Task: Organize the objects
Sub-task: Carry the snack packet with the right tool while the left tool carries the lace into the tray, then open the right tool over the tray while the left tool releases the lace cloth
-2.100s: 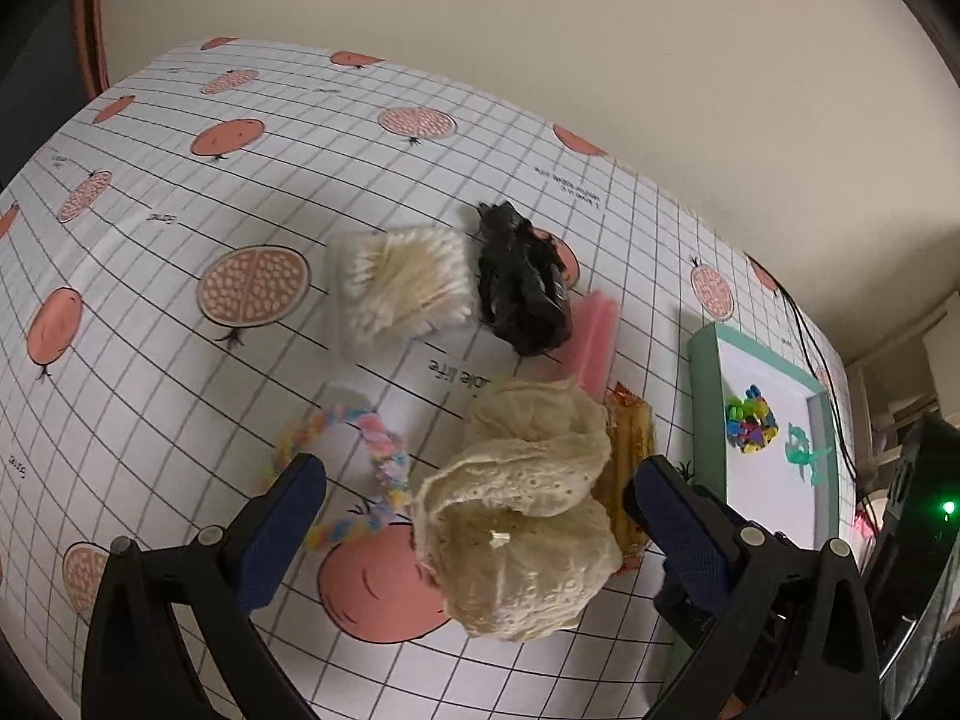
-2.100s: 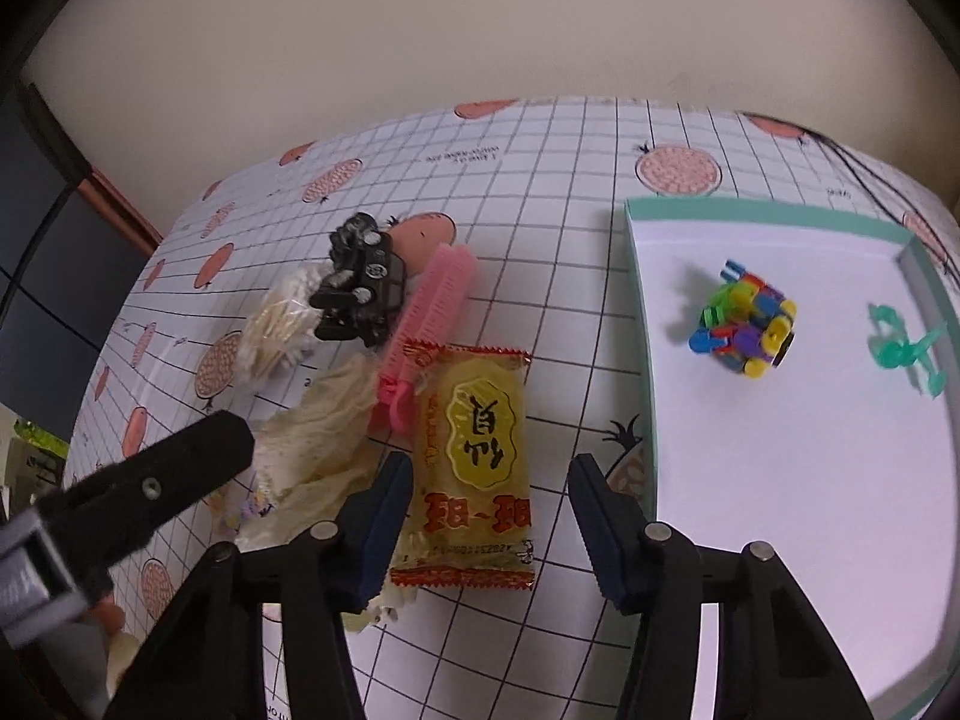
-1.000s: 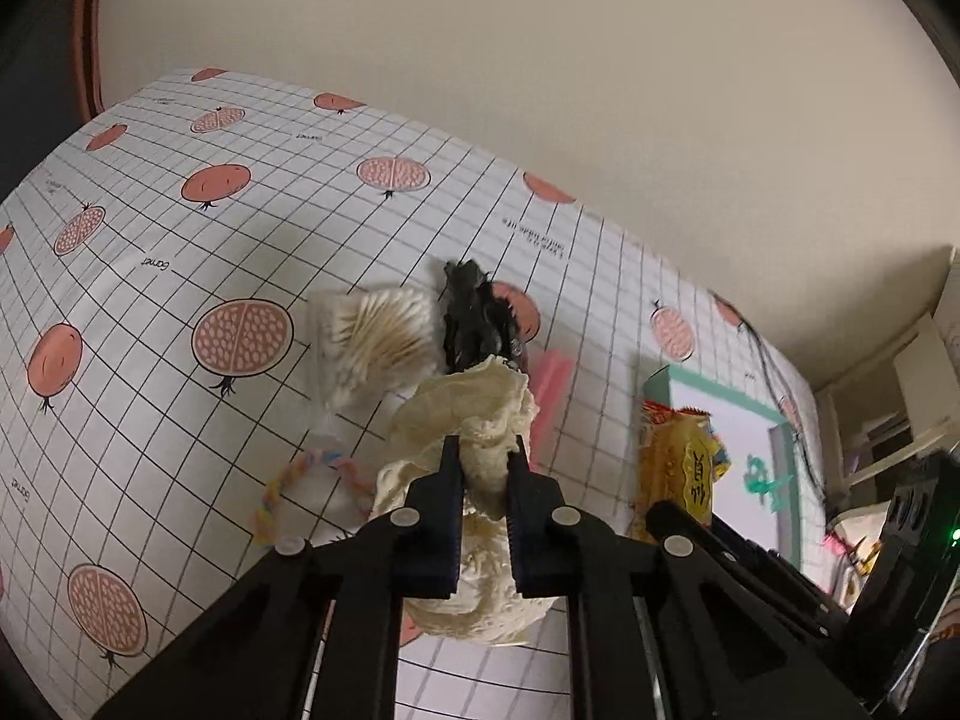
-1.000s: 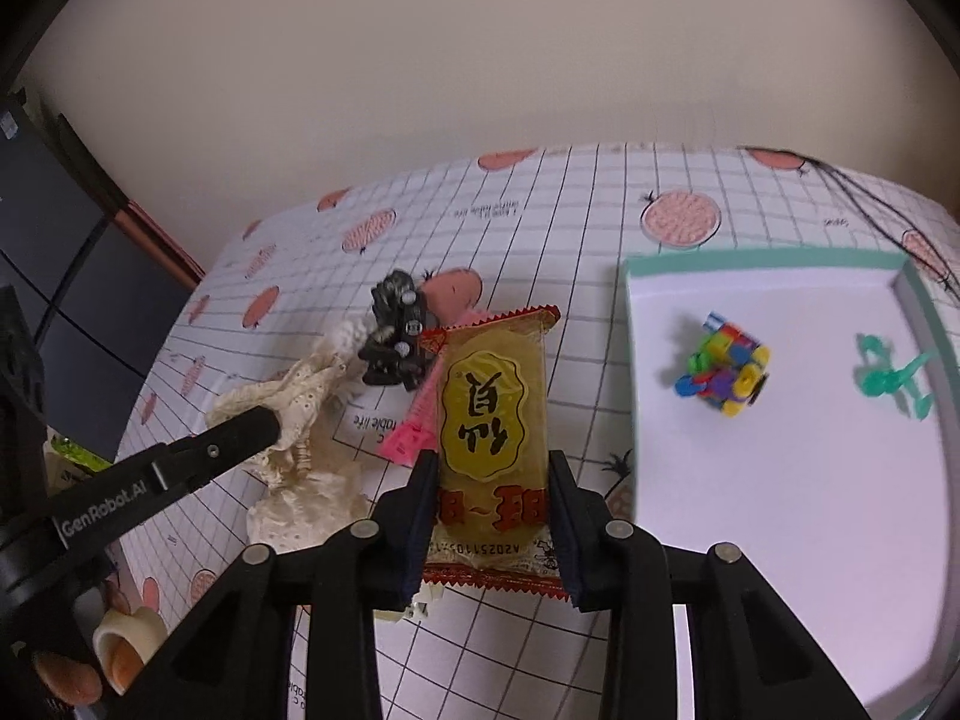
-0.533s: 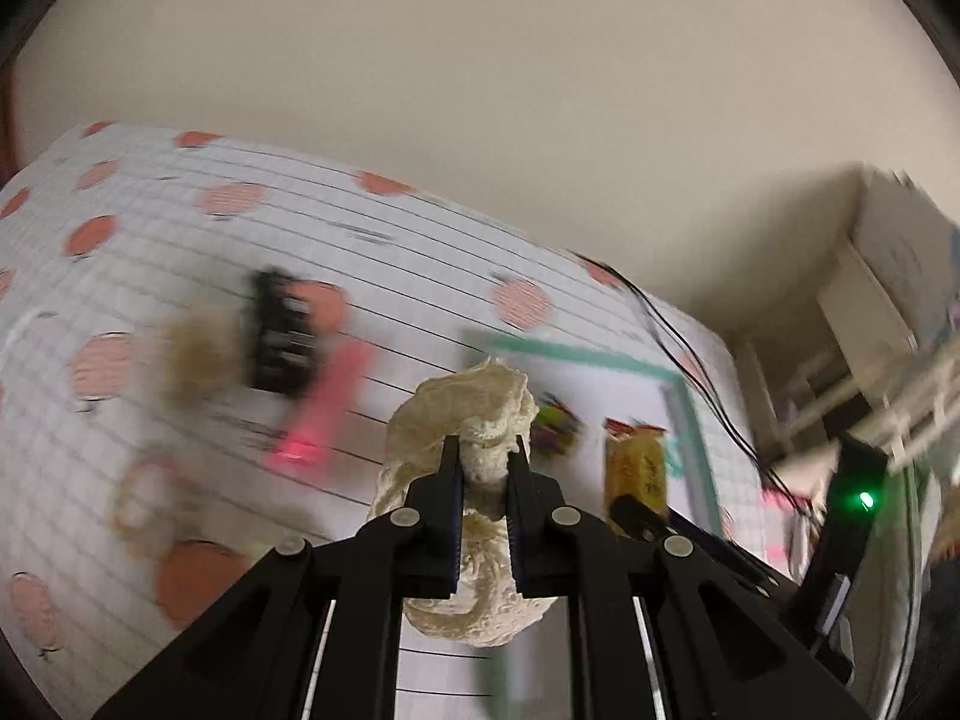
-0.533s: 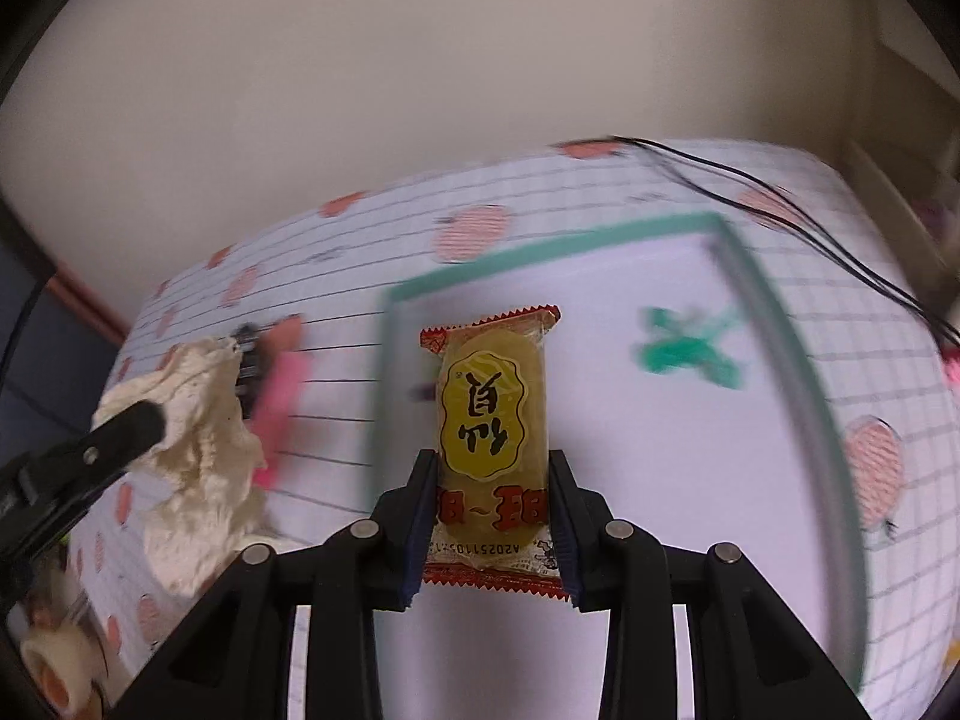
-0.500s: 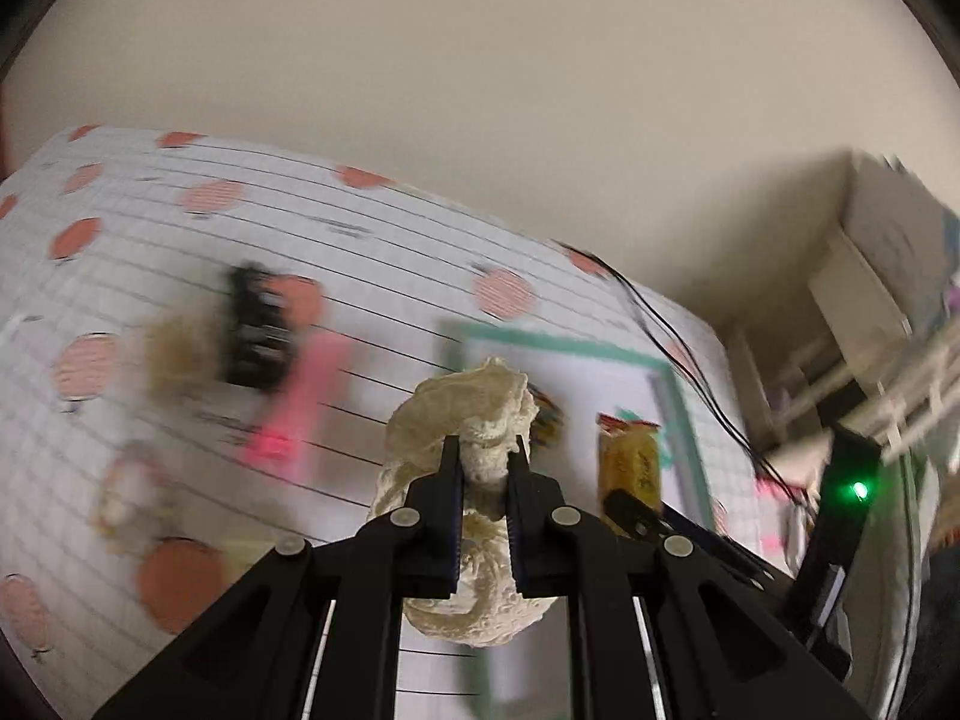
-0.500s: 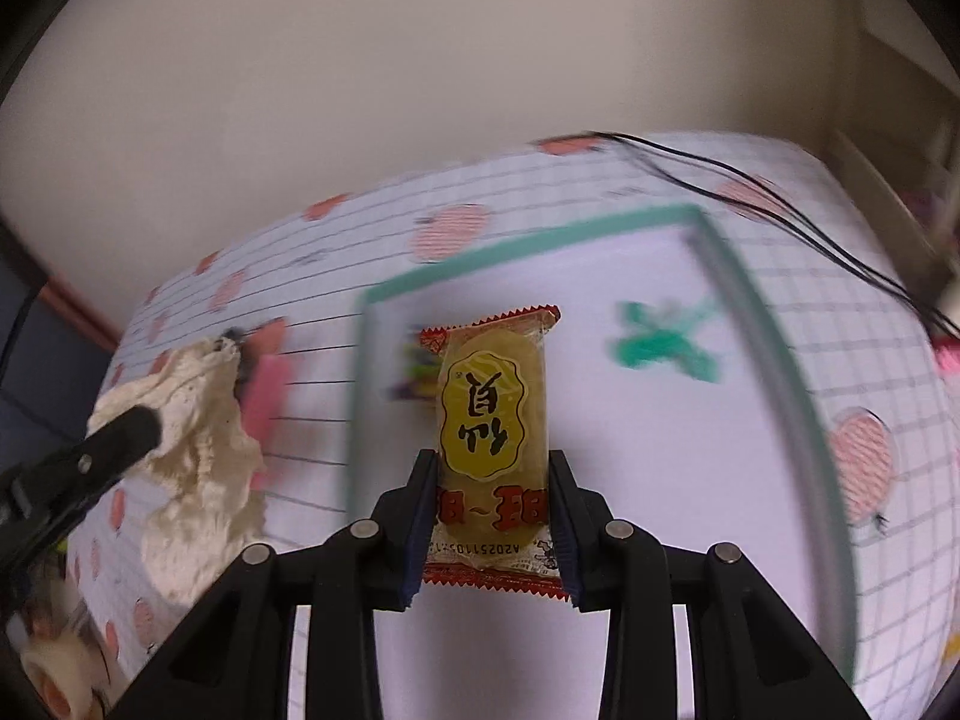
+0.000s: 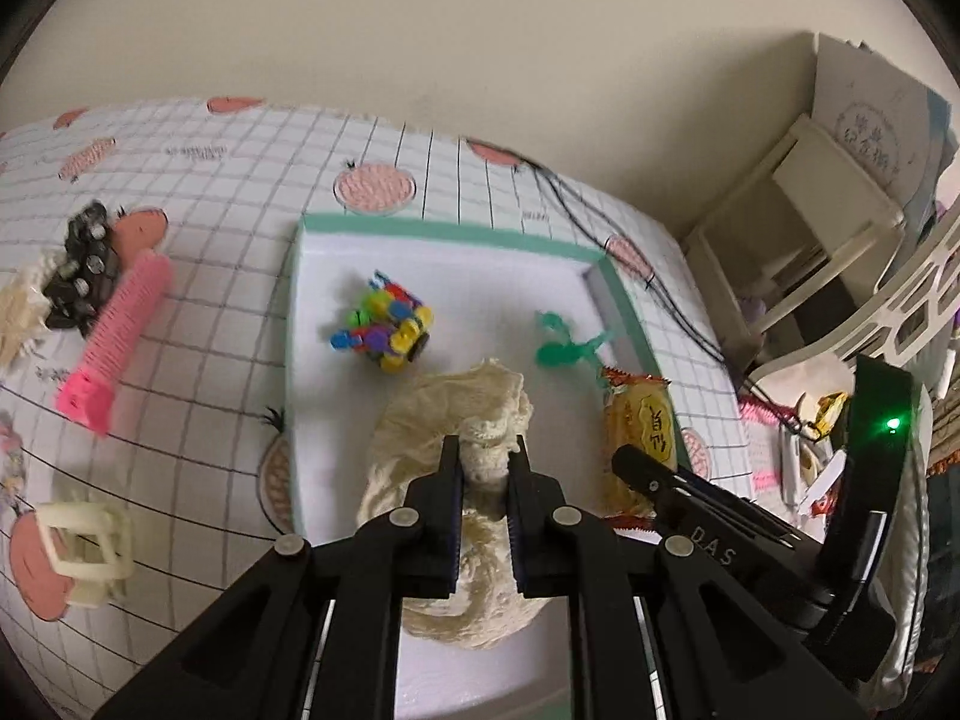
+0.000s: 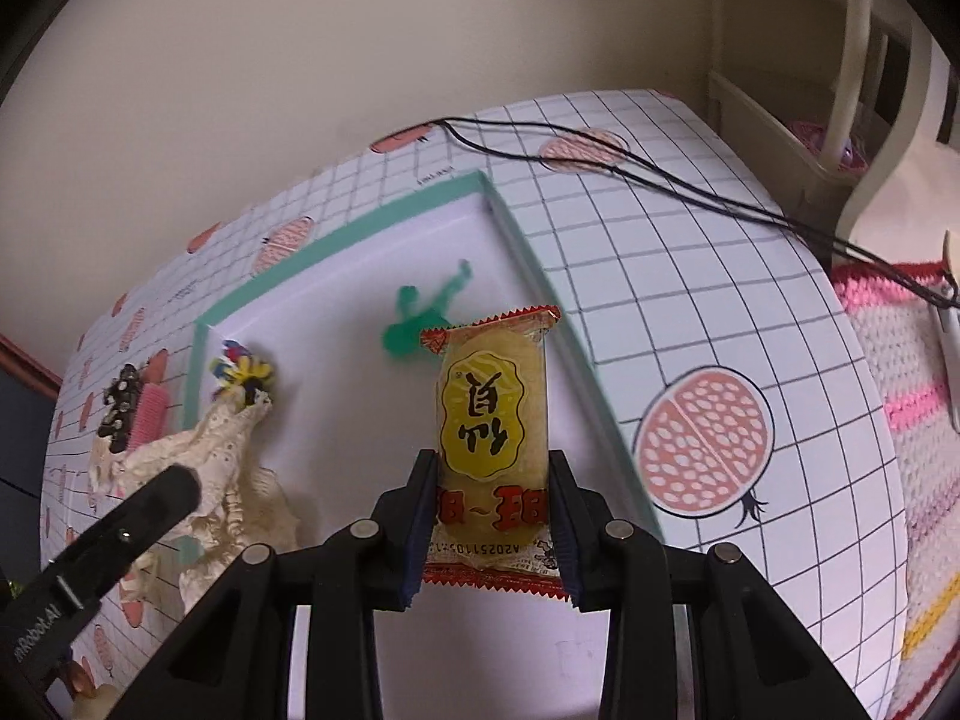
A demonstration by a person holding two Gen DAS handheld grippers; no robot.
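Left wrist view: left gripper (image 9: pixel 485 468) is pinching a crumpled cream lace cloth (image 9: pixel 456 420), jaws nearly closed, over the white, mint-rimmed tray (image 9: pixel 444 235). Right gripper (image 10: pixel 489 516) is clamping a glossy yellow snack packet (image 10: pixel 492 414) with crimped red edges above the tray. Beyond are lying a multicoloured bead toy (image 9: pixel 384 330) and a green plastic figure (image 9: pixel 564 348).

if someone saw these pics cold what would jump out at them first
Probably the two loads held over the white tray: the left claw shut on a cream lace cloth, the right claw shut on a yellow snack packet. Next, the multicoloured toy and green plastic piece lying in the tray, and the pink roller left of it.
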